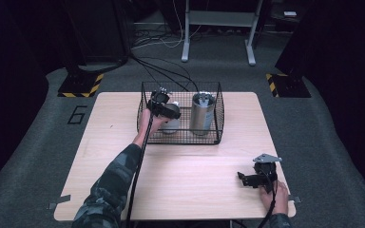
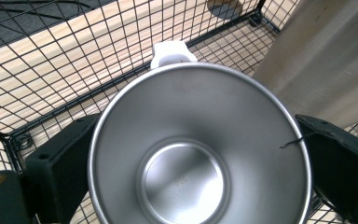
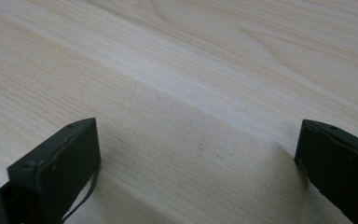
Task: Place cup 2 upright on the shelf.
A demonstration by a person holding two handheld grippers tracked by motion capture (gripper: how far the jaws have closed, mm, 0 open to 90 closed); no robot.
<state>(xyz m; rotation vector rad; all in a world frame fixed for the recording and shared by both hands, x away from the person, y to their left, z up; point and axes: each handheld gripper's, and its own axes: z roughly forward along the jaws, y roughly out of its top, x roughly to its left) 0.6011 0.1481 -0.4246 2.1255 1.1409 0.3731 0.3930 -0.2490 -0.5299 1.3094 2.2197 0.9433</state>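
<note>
A black wire basket (image 1: 217, 124) stands at the back middle of the wooden table (image 1: 185, 180). Inside it sit a short steel cup (image 1: 171, 125) on the left and a tall steel canister (image 1: 202, 114) on the right. My left gripper (image 1: 164, 108) reaches into the basket from above. In the left gripper view the left gripper (image 2: 198, 140) is open, one jaw on each side of the cup (image 2: 182, 177), which is empty and has a white tab (image 2: 171, 51) at its far rim. The canister (image 2: 317, 56) rises beside it. My right gripper (image 1: 249, 179) rests open near the table's front right.
The basket's mesh floor and walls (image 2: 74, 70) close in around the cup. Under the right gripper (image 3: 198, 149) lies bare wood (image 3: 191, 70). Beyond the table are grey carpet, a desk frame (image 1: 218, 28) and cables (image 1: 166, 66).
</note>
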